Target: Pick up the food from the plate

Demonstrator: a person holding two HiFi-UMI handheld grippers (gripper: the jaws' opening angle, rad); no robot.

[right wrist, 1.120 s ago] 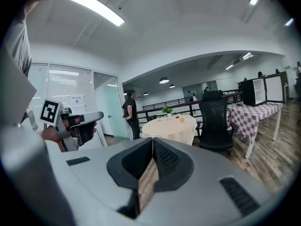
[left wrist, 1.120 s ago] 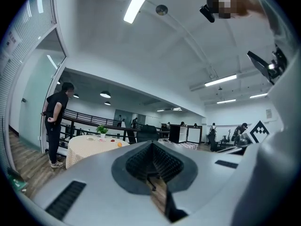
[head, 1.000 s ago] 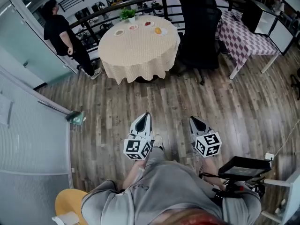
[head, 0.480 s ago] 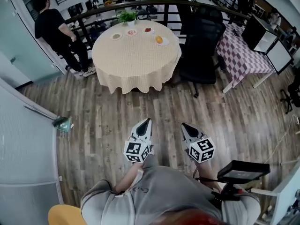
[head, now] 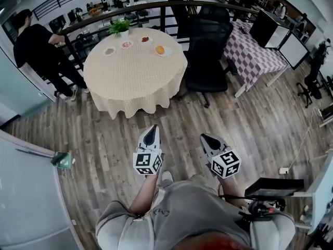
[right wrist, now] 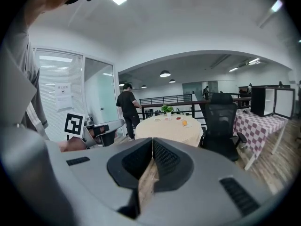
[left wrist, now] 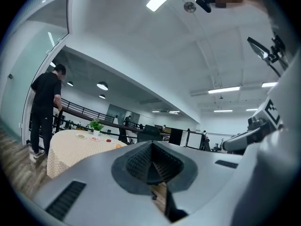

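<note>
Two tools, both empty and both pinched shut, hover low over the wooden floor [head: 104,134] with nothing near them to take; the left tool [head: 151,130] shows its ribbed faces meeting at the tip in its own view, and the right tool [head: 206,138] shows the same closed seam; the food is well apart from either, far ahead across the floor, on a round tabletop [head: 135,72] draped in a pale cloth [head: 130,100]; four small plates sit in a loose row towards its far edge, near a potted plant [head: 120,27], and the plainest target is the orange food [head: 159,49] on the plate [head: 166,53] at the right end of that row; the other three plates [head: 126,45] hold bits too small to name; in the head view the orange food lies almost straight up from the left tool and up-left of the right tool, so the left looks a shade nearer, though at this range I judge that hardly matters; it looks roundish, with no long axis to be made out from here; a black chair [head: 208,46] stands at the tabletop's right side and a person in black [head: 36,48] at its left, so the near edge looks the open way in; either tool must open before any grasp.
</note>
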